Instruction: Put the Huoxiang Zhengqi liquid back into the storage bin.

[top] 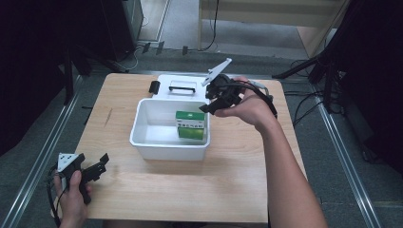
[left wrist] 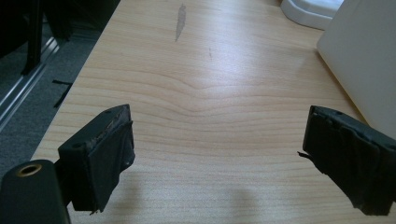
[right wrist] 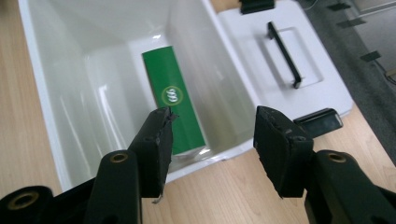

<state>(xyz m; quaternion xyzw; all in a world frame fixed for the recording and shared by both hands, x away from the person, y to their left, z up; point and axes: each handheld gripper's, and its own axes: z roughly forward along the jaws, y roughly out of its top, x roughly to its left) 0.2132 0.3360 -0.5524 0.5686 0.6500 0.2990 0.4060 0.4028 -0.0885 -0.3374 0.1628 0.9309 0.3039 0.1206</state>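
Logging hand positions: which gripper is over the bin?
The right gripper, hanging open above the white bin's far-right corner; the left gripper sits near the table's edge.

A white bin [top: 142,130] holding a green box [top: 191,126] sits beside its lid [top: 178,92] on a wooden table [top: 190,190].

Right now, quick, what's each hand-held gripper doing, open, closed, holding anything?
Left hand-held gripper: open, empty, over the table.
Right hand-held gripper: open, empty, above the white bin's edge.

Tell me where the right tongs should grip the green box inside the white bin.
Grip the green box across its narrow top edge, descending from above: it stands upright against the white bin's right wall, so the sides are walled off. The right tongs are open nearby.
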